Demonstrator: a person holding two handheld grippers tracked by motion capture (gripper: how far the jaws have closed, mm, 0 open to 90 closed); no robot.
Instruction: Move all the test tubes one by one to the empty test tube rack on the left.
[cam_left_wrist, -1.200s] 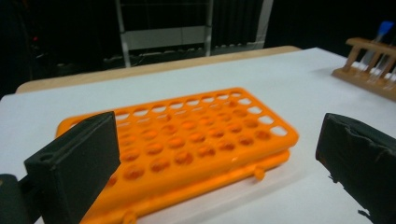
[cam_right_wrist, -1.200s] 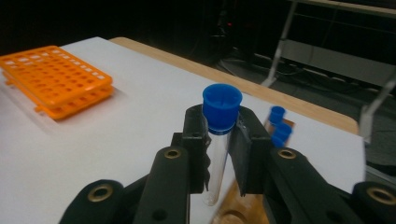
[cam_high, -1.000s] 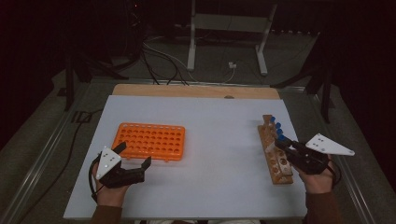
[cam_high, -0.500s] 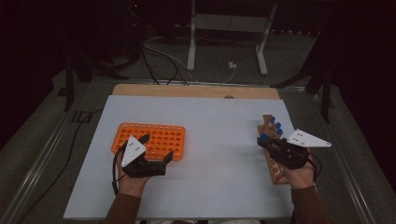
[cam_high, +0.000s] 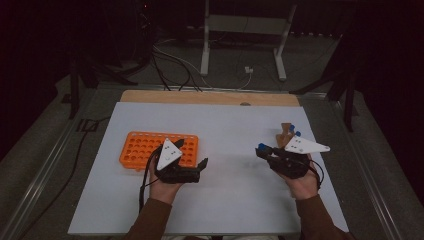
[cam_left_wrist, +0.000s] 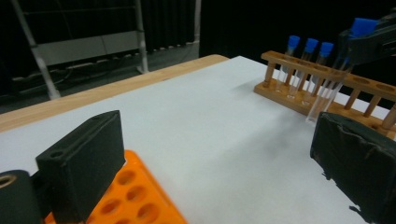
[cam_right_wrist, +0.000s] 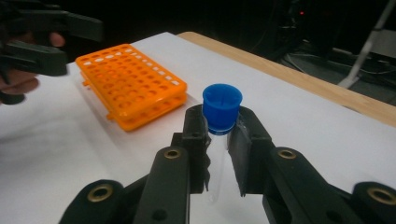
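Observation:
A clear test tube with a blue cap (cam_right_wrist: 222, 109) stands upright between the jaws of my right gripper (cam_right_wrist: 219, 144), which is shut on it just below the cap. In the high view that right gripper (cam_high: 265, 152) hovers left of the wooden tube rack (cam_high: 285, 131), carrying the tube (cam_high: 261, 146) over the white mat. The wooden rack (cam_left_wrist: 299, 95) holds three more blue-capped tubes (cam_left_wrist: 308, 46). My left gripper (cam_high: 194, 159) is open by the right end of the orange rack (cam_high: 142, 149). Its jaws (cam_left_wrist: 219, 177) stand wide apart with nothing between them, above the orange rack (cam_left_wrist: 135, 200).
A white mat (cam_high: 225, 120) covers the table, with a wooden strip (cam_high: 210, 97) along its far edge. Beyond it are cables and a metal stand (cam_high: 205, 40) on the dark floor. Bare mat lies between the two racks.
My left gripper has travelled right, from the orange rack's near-left corner to its right end. My right gripper has moved left, away from the wooden rack, with the tube in it.

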